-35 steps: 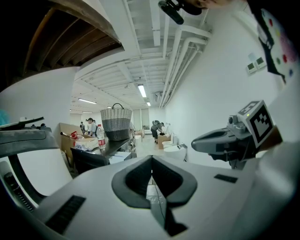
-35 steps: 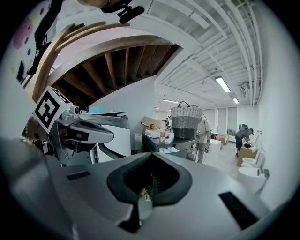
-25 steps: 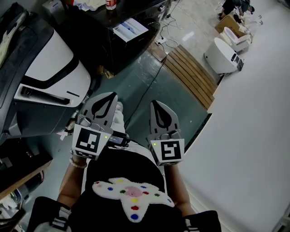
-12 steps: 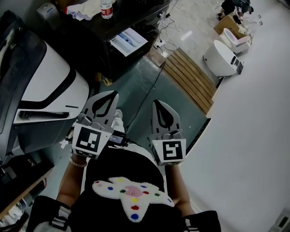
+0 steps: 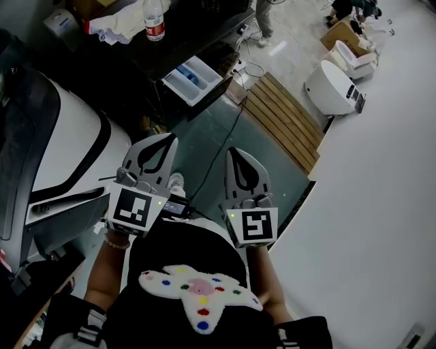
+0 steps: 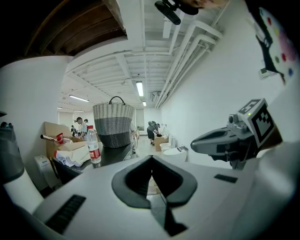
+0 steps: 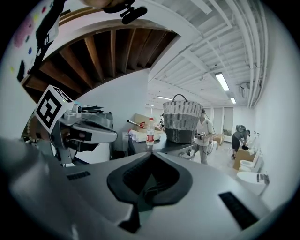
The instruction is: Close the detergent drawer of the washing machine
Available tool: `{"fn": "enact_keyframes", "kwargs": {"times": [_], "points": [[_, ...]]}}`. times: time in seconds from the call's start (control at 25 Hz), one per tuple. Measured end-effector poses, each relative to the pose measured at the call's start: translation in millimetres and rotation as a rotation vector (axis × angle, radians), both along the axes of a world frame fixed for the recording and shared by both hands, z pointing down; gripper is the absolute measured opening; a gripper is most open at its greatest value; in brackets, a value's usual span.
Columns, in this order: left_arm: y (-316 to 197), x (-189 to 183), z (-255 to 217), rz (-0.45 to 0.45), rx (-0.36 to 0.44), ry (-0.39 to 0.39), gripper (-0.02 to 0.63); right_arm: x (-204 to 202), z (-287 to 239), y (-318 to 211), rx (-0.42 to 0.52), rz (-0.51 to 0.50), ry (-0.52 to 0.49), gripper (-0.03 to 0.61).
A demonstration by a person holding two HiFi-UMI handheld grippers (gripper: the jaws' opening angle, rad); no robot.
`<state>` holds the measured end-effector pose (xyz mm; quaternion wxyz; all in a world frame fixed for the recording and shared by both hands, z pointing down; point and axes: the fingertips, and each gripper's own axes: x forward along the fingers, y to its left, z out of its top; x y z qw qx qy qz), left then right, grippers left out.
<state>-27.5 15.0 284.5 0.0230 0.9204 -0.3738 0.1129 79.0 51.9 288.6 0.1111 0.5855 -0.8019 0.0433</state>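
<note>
The detergent drawer (image 5: 193,78), a white tray with blue compartments, stands pulled out from the front of a black washing machine (image 5: 204,34) at the top of the head view. Both grippers are held side by side over the green floor, well short of the drawer. My left gripper (image 5: 167,139) is shut with nothing in it, and its tips (image 6: 151,158) meet in the left gripper view. My right gripper (image 5: 234,152) is shut and empty too, its tips (image 7: 151,154) pointing toward the machine's dark top. The drawer itself does not show in either gripper view.
A water bottle (image 5: 154,20) and a woven basket (image 6: 114,124) stand on the machine's top. A big white and black appliance (image 5: 68,150) stands at the left. A wooden slat platform (image 5: 286,112), a floor cable (image 5: 228,133) and a white toilet-like unit (image 5: 334,85) lie to the right. People stand beyond.
Both grippers, still shut and side by side, have come forward with the person; the drawer and machine now sit lower and nearer in the head view.
</note>
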Motion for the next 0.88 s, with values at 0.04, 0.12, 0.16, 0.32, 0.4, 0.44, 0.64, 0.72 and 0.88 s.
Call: {"fn": "enact_keyframes", "kwargs": {"times": [0.04, 0.12, 0.16, 0.32, 0.4, 0.44, 0.64, 0.72, 0.88], "points": [[-7.7, -0.1, 0.0, 0.002, 0.001, 0.0, 0.009, -0.5, 0.2, -7.3, -0.003, 0.001, 0.001, 0.003], [-22.7, -0.9, 0.2, 0.006, 0.003, -0.001, 0.009, -1.7, 0.9, -22.2, -0.007, 0.001, 0.006, 0.003], [-30.2, -1.8, 0.5, 0.007, 0.003, -0.001, 0.009, -2.6, 1.2, -29.9, -0.009, 0.002, 0.008, 0.003], [-58.1, -6.3, 5.0, 0.009, -0.004, -0.003, 0.009, -6.8, 3.1, -59.2, -0.012, 0.002, 0.011, 0.003], [-70.7, -7.9, 7.3, 0.009, -0.006, -0.002, 0.009, -8.6, 4.6, -71.9, -0.013, 0.002, 0.013, 0.003], [-76.1, -8.5, 8.3, 0.009, -0.006, 0.0, 0.009, -9.5, 5.2, -77.6, -0.013, 0.003, 0.013, 0.003], [-97.1, -10.7, 13.0, 0.021, -0.015, 0.001, 0.009, -13.0, 7.7, -100.9, -0.014, 0.009, 0.017, 0.003], [-102.7, -11.2, 14.4, 0.029, -0.017, 0.001, 0.009, -14.6, 8.7, -107.3, -0.017, 0.012, 0.019, 0.003], [-108.4, -12.5, 16.9, 0.043, -0.021, 0.002, 0.009, -17.6, 9.9, -115.8, -0.02, 0.016, 0.026, 0.003]]}}
